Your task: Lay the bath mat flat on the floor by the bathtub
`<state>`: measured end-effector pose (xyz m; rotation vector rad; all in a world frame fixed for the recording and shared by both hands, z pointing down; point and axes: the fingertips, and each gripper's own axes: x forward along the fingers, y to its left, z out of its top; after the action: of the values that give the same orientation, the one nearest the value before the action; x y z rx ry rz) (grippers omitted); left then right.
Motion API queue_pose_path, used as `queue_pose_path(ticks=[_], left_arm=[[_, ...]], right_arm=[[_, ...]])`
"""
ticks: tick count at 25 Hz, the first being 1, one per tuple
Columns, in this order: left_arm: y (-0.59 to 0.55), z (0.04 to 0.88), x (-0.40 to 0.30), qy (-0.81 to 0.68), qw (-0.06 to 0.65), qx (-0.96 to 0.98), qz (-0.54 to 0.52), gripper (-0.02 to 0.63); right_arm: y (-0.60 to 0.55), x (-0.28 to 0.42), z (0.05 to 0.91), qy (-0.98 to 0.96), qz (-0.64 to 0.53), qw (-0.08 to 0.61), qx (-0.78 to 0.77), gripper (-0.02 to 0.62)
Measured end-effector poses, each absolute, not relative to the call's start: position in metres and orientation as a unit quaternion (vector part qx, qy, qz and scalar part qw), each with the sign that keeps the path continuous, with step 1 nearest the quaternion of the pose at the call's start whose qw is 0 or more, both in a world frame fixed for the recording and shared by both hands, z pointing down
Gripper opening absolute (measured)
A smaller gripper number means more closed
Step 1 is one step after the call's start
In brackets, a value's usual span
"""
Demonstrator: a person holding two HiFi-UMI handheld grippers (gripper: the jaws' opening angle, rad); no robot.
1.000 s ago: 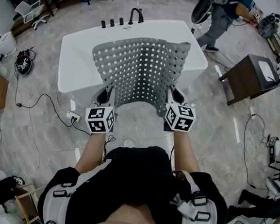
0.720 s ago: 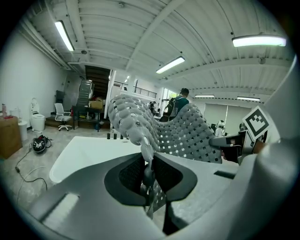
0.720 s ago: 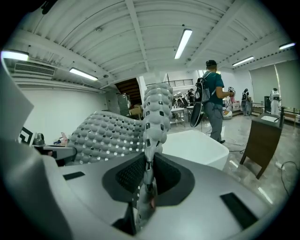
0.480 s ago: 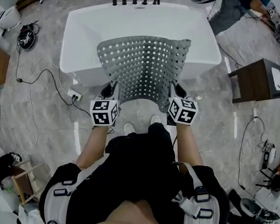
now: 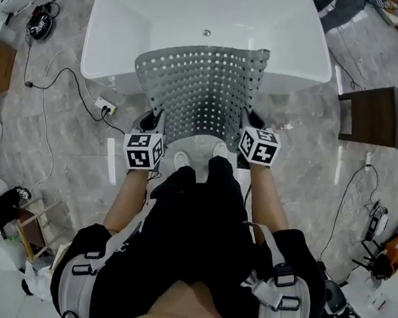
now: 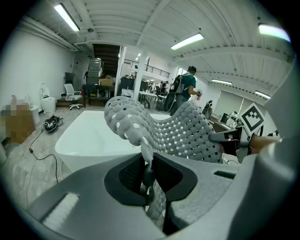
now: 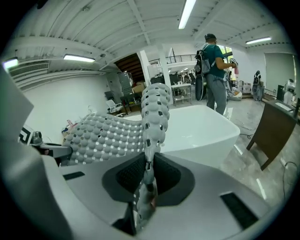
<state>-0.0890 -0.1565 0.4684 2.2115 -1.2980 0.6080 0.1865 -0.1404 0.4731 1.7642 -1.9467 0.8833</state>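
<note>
1. Both grippers are held out ahead of the body on bare forearms [image 5: 130, 206], side by side and apart by the mat's width. Their marker cubes [image 5: 144, 150] face up and their noses are angled forward and down.
2. The left gripper [image 5: 152, 124] is clamped on the near left edge of the bath mat [image 5: 203, 92]. A thin fold of the mat is pinched between its dark ribbed pads [image 6: 131, 174].
3. The right gripper [image 5: 248, 120] is clamped in the same way on the near right edge, with the mat's rim standing upright in the narrow gap.
4. The mat is held off the floor [image 5: 303, 159]. From the two grippers it arches up and over the near rim of the bathtub [image 5: 139, 28], and its far edge hangs above the basin (contact with the rim cannot be judged).
5. The mat is seen as a grey, flexible sheet. It is pierced by a regular grid of small square holes, and rounded nubs cover the face shown in the right gripper view.
6. The tub is white, glossy and round-cornered. The floor is made of pale grey, marble-veined tiles, and white shoes [image 5: 180, 160] are planted just below the mat's near edge.
</note>
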Motion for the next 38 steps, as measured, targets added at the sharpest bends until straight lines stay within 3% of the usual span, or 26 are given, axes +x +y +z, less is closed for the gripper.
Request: queue_pose_path(ticks=[13,30,38], left_arm=[[-0.131,0.637,-0.076,-0.469,0.359,0.745,0.311,0.049],[-0.157,1.050,-0.072,-0.466,0.414,0.682,0.383,0.051],[-0.191,1.175,-0.075,-0.452,0.410,0.679,0.408,0.056]], right_arm=[[-0.126,0.222,0.651,-0.643,0.434,0.257,0.576,0.052],[-0.141,0.277,1.066,-0.584,0.529,0.274,0.552,0.058],[-0.160,0.295,1.204,-0.554,0.517,0.329,0.564,0.078]])
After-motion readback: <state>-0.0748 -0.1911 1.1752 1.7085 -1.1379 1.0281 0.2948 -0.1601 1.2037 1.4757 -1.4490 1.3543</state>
